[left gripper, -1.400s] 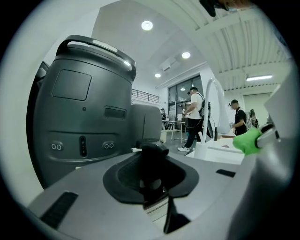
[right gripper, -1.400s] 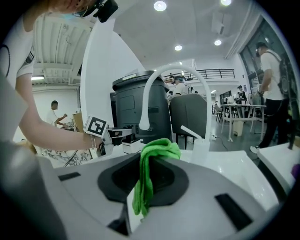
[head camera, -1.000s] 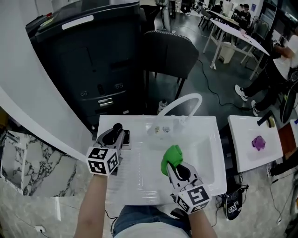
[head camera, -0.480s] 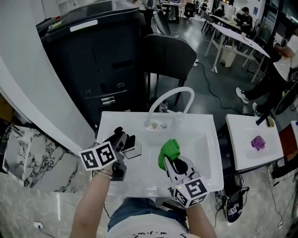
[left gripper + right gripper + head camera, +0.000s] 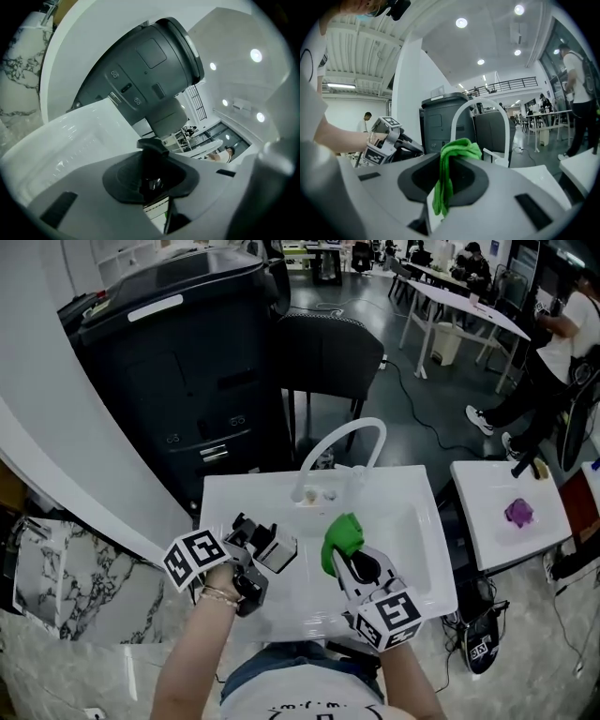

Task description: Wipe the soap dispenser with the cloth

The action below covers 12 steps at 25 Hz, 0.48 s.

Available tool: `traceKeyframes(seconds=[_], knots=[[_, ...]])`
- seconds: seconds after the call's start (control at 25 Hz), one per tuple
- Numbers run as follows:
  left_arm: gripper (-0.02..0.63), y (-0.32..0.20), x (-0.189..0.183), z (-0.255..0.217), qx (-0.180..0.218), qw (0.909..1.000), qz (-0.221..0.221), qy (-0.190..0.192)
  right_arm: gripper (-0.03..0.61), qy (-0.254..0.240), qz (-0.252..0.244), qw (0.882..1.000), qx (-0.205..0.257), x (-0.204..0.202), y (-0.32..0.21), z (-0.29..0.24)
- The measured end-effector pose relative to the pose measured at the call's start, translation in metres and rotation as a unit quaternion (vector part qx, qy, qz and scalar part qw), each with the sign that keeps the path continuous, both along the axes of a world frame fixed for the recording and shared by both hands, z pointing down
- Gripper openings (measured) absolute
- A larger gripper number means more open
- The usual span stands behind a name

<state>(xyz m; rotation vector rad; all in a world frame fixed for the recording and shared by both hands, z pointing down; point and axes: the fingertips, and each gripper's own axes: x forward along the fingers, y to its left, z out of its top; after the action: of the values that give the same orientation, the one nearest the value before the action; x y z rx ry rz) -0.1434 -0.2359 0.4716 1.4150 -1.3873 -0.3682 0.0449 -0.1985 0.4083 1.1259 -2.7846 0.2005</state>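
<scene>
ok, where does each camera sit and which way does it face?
Head view: on the head, steeply down at white sink; both forearms, left gripper, right gripper show.
Left gripper view: along own jaws, shut on black-pumped white soap dispenser, toward dark grey cabinet.
Right gripper view: along own jaws, clamping green cloth, toward left gripper and forearm.
Shared: white arched faucet, head and right gripper views.

**Head view:** Even overhead room light, moderate level. The dark floor is underexposed. The white sink (image 5: 412,521) reads bright, with mild sheen. Straight lines bow outward toward every edge.

**Left gripper view:** Circular vignette with black corners. The ceiling lamps (image 5: 256,55) at 2 o'clock are blown out. The left hand-held gripper (image 5: 152,164) at 6 o'clock is out of focus.

**Right gripper view:** Same vignette. The ceiling lamps (image 5: 461,22) at 12 o'clock flare. The right hand-held gripper (image 5: 445,173) is soft close to the lens, and the background is sharper.
</scene>
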Motion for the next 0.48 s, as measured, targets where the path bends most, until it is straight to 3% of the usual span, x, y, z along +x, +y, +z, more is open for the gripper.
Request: traceKeyframes(seconds=[0.48], knots=[[0.092, -0.004, 0.007, -0.015, 0.021, 0.9981, 0.012, -0.057, 0.048, 0.02, -0.108, 0.994, 0.0, -0.076, 0.024, -0.01]])
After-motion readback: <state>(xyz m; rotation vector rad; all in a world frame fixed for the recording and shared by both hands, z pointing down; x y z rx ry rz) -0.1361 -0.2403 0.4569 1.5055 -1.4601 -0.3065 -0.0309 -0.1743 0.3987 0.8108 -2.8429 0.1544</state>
